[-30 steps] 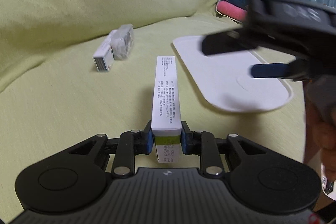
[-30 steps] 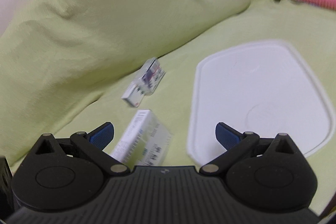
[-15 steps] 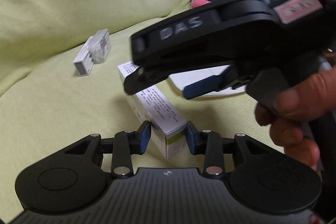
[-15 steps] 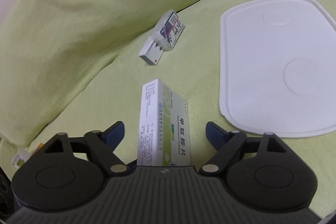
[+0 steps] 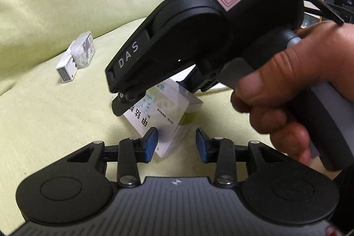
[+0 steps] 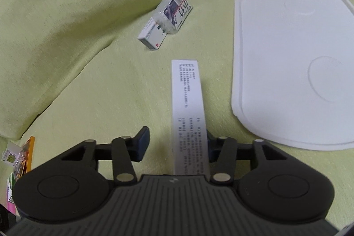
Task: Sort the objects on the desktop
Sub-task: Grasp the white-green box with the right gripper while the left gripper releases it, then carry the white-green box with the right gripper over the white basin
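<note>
Straddling white box (image 6: 188, 112), right claw (image 6: 177, 143) open.

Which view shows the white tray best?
The right wrist view: the white tray lies almost whole and unblocked on the green cover, right of the medicine box. In the left wrist view the right tool hides nearly all of it.
</note>
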